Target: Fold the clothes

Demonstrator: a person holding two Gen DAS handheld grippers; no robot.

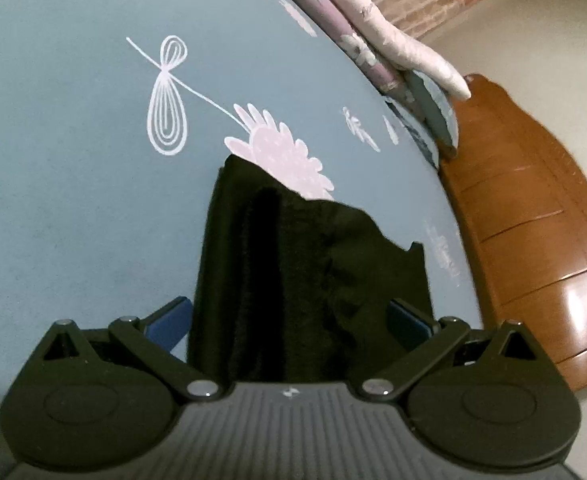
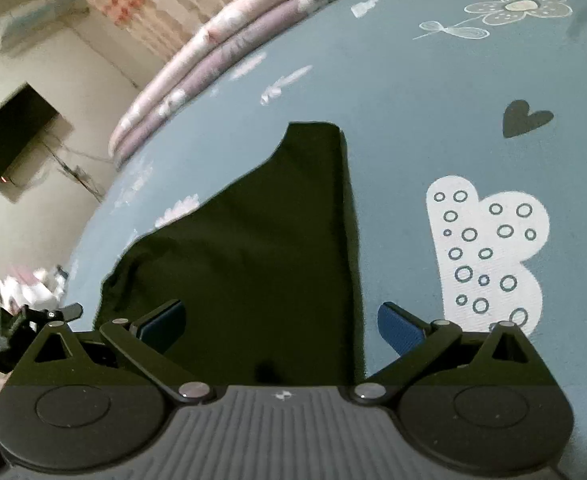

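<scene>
A black garment point(image 1: 293, 264) lies on the blue bed sheet point(image 1: 73, 200), bunched and creased on its right side. My left gripper point(image 1: 289, 322) is open just over its near end, with one blue pad point(image 1: 169, 324) left of the cloth and the other at its right edge. In the right wrist view the same black garment point(image 2: 253, 260) lies flat, with a straight right edge and a narrow far end. My right gripper point(image 2: 281, 324) stands open over its near edge. Its left pad point(image 2: 161, 322) is above the cloth and its right pad above bare sheet.
The sheet carries white flower and dragonfly prints. Rolled pink and purple quilts point(image 1: 373, 28) lie along the bed's far edge. A wooden bed board point(image 1: 533, 220) stands to the right. A dark screen point(image 2: 13, 136) hangs on the wall. A black gripper part point(image 2: 25, 328) shows at the left.
</scene>
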